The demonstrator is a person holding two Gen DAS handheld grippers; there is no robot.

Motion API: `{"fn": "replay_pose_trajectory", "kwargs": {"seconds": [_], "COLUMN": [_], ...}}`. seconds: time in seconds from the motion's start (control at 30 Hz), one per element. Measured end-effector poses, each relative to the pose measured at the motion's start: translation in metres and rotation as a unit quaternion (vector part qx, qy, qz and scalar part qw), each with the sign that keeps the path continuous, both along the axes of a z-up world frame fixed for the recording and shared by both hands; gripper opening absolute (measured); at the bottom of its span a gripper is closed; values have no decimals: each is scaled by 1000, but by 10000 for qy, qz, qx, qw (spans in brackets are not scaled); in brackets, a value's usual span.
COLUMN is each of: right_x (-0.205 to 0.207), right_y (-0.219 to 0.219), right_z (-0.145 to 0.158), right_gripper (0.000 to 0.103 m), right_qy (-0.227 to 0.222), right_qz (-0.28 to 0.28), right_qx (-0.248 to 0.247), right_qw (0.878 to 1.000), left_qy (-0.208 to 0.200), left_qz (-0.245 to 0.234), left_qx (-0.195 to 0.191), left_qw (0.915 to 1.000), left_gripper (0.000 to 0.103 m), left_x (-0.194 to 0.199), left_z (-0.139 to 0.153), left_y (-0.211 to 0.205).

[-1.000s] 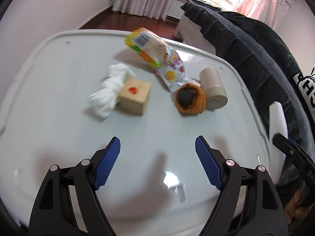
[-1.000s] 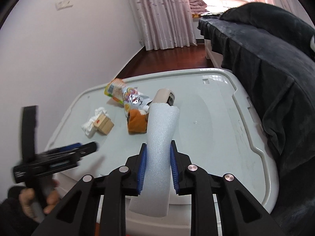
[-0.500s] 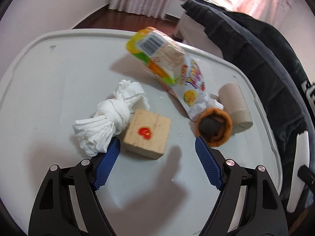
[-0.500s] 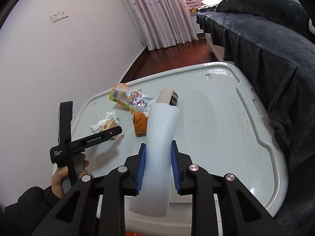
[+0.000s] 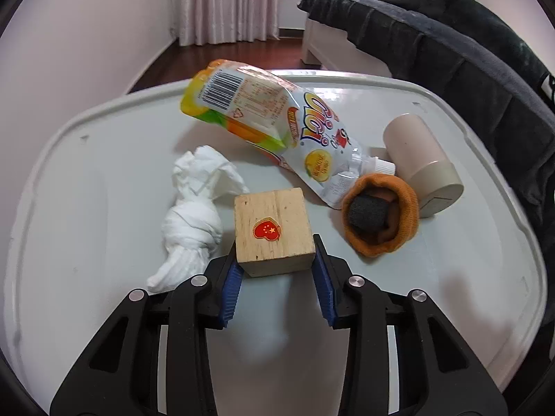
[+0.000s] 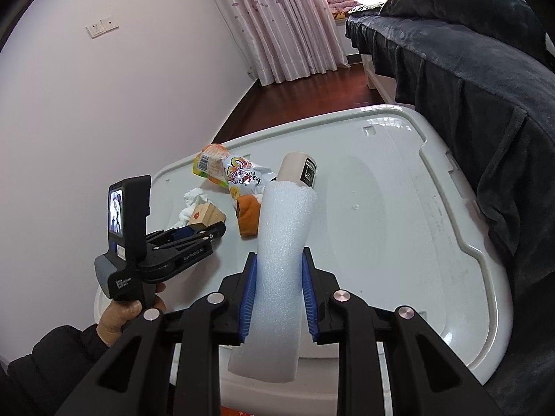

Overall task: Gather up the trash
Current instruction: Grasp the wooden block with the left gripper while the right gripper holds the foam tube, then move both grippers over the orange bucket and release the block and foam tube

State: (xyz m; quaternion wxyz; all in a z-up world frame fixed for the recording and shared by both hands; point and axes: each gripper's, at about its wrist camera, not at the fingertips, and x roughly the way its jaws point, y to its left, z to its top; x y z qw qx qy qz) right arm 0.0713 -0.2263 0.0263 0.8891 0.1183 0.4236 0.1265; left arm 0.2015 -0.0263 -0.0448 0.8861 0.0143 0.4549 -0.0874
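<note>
My left gripper (image 5: pixel 275 260) is shut on a wooden block (image 5: pixel 273 229) with a red heart sticker, on the white bin lid (image 5: pixel 86 208). A twisted white tissue (image 5: pixel 196 218) lies just left of the block. A drink pouch (image 5: pixel 274 121), an orange sock (image 5: pixel 381 222) and a beige cylinder (image 5: pixel 421 163) lie beyond and to the right. My right gripper (image 6: pixel 279 270) is shut on a white foam piece (image 6: pixel 282 263) and holds it above the lid's near edge. The left gripper (image 6: pixel 204 230) and the block (image 6: pixel 206 214) also show in the right wrist view.
A bed with a dark blanket (image 6: pixel 468 76) runs along the right of the lid (image 6: pixel 399 225). A white wall (image 6: pixel 86 104) stands to the left. Curtains (image 6: pixel 288 24) and wooden floor (image 6: pixel 301 93) lie beyond.
My left gripper moved forward over the lid to the wooden block and closed on it. My right gripper kept hold of the foam piece and hardly moved.
</note>
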Motion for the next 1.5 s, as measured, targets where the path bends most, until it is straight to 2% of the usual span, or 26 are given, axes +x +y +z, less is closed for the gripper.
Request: {"fn": "replay_pose_trajectory", "kwargs": {"seconds": [0.2, 0.3, 0.43, 0.53, 0.63, 0.83, 0.97, 1.1, 1.23, 1.37, 1.5], "right_x": [0, 0, -3, -12, -27, -81, -114, -148, -177, -203, -207], "right_y": [1, 1, 3, 6, 11, 15, 16, 21, 32, 40, 40], "right_z": [0, -1, -1, 0, 1, 0, 5, 8, 3, -20, -35], "right_gripper": [25, 25, 25, 25, 25, 25, 26, 26, 27, 27, 27], "right_qy": [-1, -1, -7, -102, -223, -232, -261, -252, -216, 127, 407], "right_qz": [25, 30, 98, 204, 311, 416, 438, 488, 614, 732, 725], "right_qx": [-16, -22, -79, -213, -401, -484, -528, -609, -781, -839, -849], "right_qw": [10000, 10000, 9999, 9995, 9985, 9977, 9973, 9966, 9948, 9937, 9929], "left_qy": [-118, -155, -239, -280, -146, 139, 316, 409, 638, 943, 956], "left_qz": [184, 170, 43, -36, 19, 189, 134, 94, 247, 276, 311], "left_qx": [-222, -442, -692, -624, -490, -422, -426, -250, -218, -207, -258], "left_qw": [9995, 9988, 9973, 9977, 9987, 9988, 9985, 9988, 9974, 9949, 9946], "left_gripper": [36, 36, 36, 36, 36, 36, 36, 36, 36, 36, 36], "left_x": [-13, -33, -77, -113, -150, -216, -241, -258, -274, -282, -280], "left_z": [13, 27, 54, 70, 78, 74, 64, 54, 37, 23, 22], "left_y": [10, 17, 23, 20, 15, 16, 12, 6, 9, 13, 14]}}
